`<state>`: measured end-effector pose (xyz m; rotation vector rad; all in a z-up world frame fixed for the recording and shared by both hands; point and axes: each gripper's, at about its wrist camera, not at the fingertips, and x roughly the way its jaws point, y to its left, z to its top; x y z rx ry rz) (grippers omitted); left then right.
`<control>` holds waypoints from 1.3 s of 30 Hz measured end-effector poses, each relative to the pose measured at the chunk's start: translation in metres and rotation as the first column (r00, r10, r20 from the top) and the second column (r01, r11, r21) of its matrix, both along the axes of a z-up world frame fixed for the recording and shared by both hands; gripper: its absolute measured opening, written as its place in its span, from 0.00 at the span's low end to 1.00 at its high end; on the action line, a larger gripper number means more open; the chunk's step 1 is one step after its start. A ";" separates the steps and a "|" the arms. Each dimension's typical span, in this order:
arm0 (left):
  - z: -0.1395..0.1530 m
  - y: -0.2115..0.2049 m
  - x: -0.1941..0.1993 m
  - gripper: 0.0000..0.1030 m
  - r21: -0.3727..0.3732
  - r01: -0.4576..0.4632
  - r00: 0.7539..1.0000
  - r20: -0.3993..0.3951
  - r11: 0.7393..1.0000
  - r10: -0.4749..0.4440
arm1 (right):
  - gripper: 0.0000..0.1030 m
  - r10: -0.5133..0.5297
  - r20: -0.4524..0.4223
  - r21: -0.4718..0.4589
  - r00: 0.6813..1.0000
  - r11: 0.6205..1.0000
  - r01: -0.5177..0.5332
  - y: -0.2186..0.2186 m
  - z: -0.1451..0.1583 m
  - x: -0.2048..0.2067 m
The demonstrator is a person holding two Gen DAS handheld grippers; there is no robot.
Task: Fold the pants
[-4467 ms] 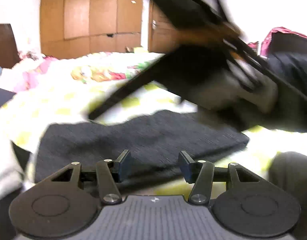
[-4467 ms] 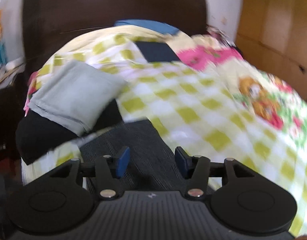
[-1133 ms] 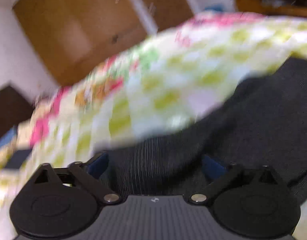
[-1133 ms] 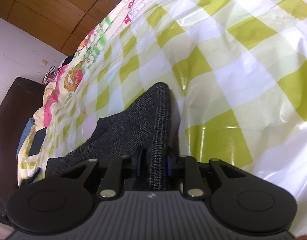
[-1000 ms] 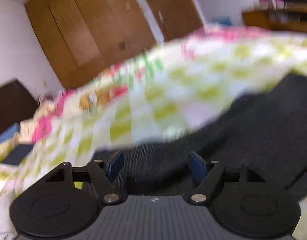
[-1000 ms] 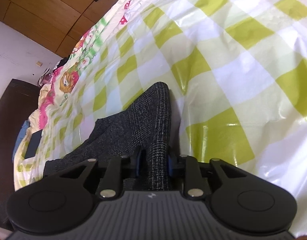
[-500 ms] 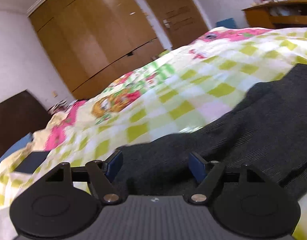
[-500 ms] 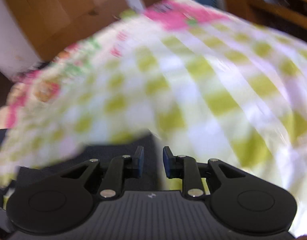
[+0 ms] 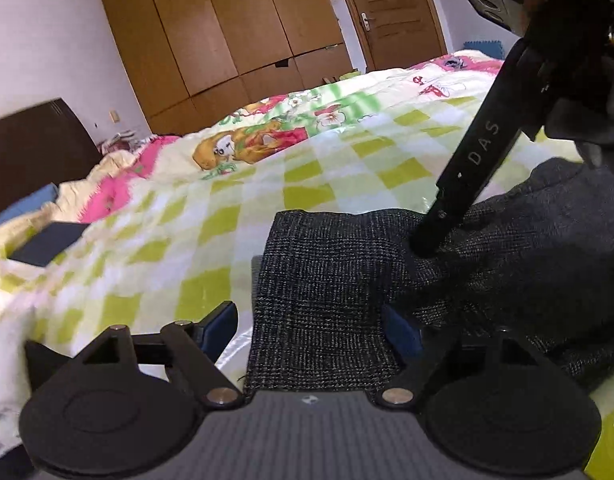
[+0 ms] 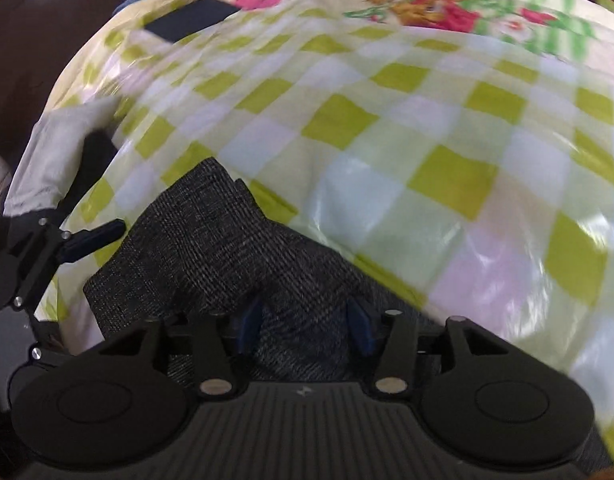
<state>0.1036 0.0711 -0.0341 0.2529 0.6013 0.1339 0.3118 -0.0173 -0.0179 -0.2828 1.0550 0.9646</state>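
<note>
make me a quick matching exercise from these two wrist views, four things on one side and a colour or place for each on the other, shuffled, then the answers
Things:
1. pants
2. bedspread
3. wardrobe
4. headboard

Descriptions:
A. brown wood doors, against the far wall
B. dark brown, far left of the left wrist view
C. dark grey weave, lying between the open fingers of the left gripper
D. yellow-green and white checks

Pairs: 1-C, 2-D, 3-A, 4-B

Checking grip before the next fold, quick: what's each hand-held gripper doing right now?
Left hand-held gripper: opening, astride the dark pants, pads apart from the cloth.
Right hand-held gripper: opening, pants between its jaws, not clamped.
</note>
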 end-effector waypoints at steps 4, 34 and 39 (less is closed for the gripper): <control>-0.003 -0.002 -0.003 0.90 -0.009 0.030 1.000 0.001 1.000 -0.030 | 0.31 0.047 0.003 -0.034 0.999 0.998 -0.047 0.012 0.003 -0.001; -0.002 -0.027 -0.019 0.77 0.077 0.093 0.995 0.016 0.993 -0.095 | 0.20 0.042 0.051 -0.050 0.998 0.998 -0.040 0.040 0.011 -0.010; 0.003 -0.025 -0.024 0.54 0.033 0.091 0.996 0.016 0.995 -0.092 | 0.04 0.057 0.073 -0.022 0.996 0.998 -0.055 0.052 0.027 -0.018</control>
